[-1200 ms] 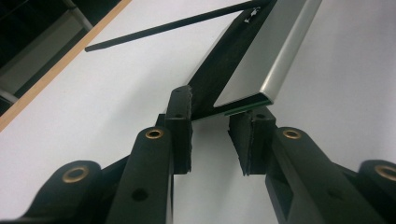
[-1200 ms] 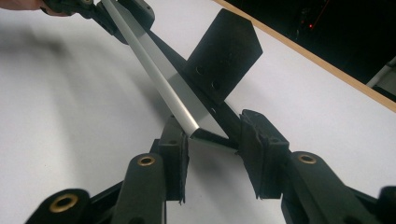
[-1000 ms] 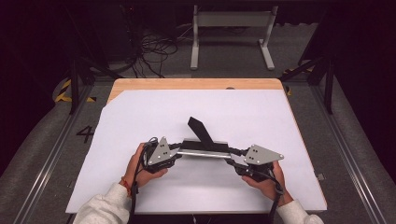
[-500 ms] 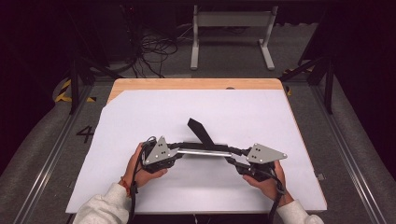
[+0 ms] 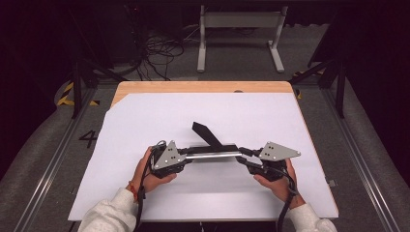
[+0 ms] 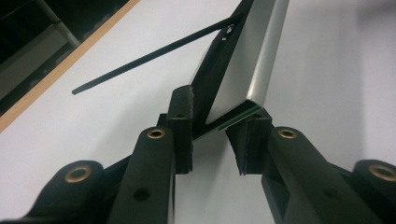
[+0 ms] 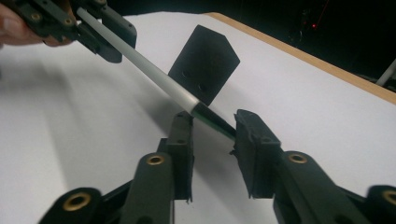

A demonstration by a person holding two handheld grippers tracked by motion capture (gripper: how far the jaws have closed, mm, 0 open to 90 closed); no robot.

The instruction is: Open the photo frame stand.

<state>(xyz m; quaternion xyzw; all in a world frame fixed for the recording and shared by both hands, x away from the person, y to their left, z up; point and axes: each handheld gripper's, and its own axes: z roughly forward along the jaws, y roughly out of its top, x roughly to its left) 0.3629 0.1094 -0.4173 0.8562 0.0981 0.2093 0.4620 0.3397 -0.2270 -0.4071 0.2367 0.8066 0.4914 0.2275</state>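
Metal bar (image 5: 212, 155) with black flap (image 5: 207, 133) | held level just above white table (image 5: 145, 111) | left gripper (image 6: 215, 136) clamped on one end, right gripper (image 7: 212, 126) on other | step judged: two-handed carry | next: synchronized motion required.

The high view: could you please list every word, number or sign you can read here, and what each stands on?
"4": dark numeral on the grey floor left of the table.
Yellow-and-black hazard stripes: floor marking, no text.
Nothing is legible on the silver bar or the grippers.
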